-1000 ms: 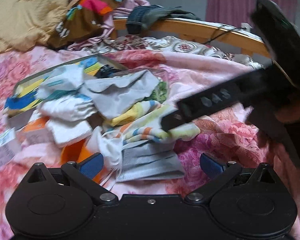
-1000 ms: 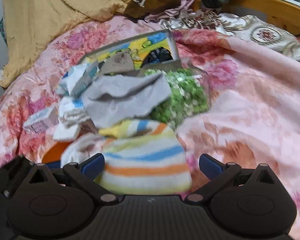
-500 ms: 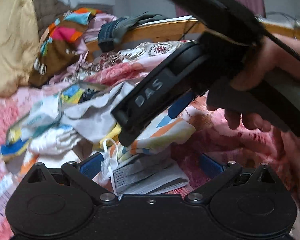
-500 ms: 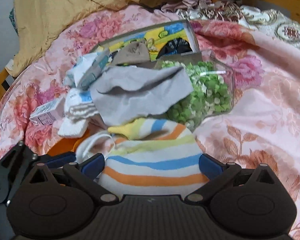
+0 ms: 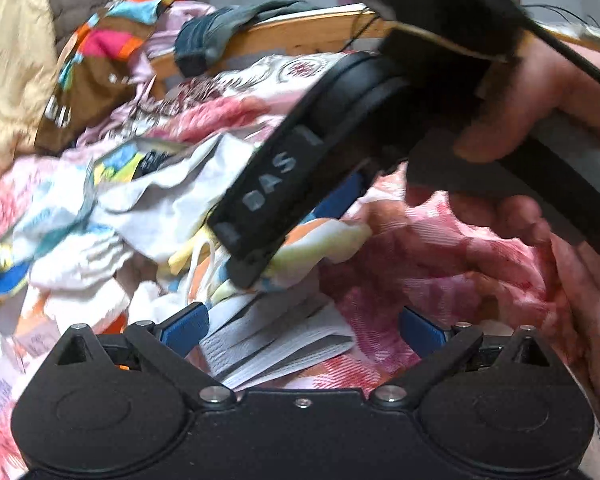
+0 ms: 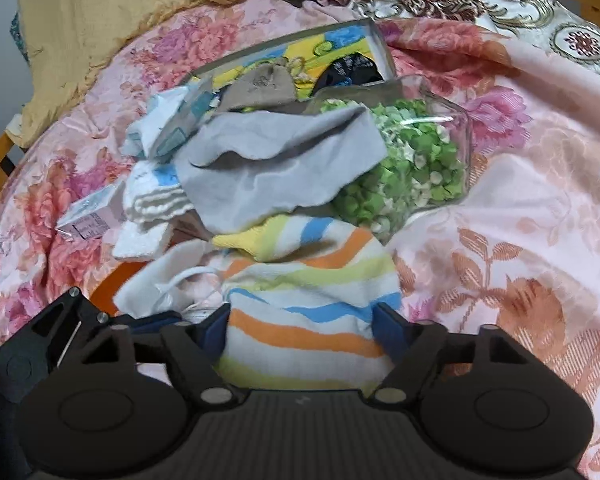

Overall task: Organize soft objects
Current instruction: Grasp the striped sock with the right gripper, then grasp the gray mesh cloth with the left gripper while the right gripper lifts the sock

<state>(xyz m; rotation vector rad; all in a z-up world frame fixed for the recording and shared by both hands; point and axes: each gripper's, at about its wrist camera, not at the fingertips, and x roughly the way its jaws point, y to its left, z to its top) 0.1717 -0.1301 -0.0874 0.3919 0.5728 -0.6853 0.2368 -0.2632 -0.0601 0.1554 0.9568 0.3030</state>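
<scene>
A striped towel (image 6: 312, 300) in white, orange, blue and yellow lies at the near edge of a pile of soft things on the bed. My right gripper (image 6: 300, 326) has its blue pads on both sides of the towel, pressing against it. In the left wrist view the right gripper's black body (image 5: 300, 168) reaches down onto the same towel (image 5: 320, 244). My left gripper (image 5: 302, 326) is open, its pads wide apart over a grey face mask (image 5: 276, 344). A grey cloth (image 6: 276, 168) lies on top of the pile.
A clear jar of green paper stars (image 6: 412, 168) lies on its side behind the towel. A colourful flat box (image 6: 300, 52), white socks (image 6: 152, 196), a small carton (image 6: 88, 220) and an orange item (image 6: 108, 284) lie around. A yellow blanket (image 6: 120, 12) lies at the back left.
My right gripper's jaws have narrowed from wide open onto the striped towel. In the left wrist view the right gripper has come closer and lower over the pile.
</scene>
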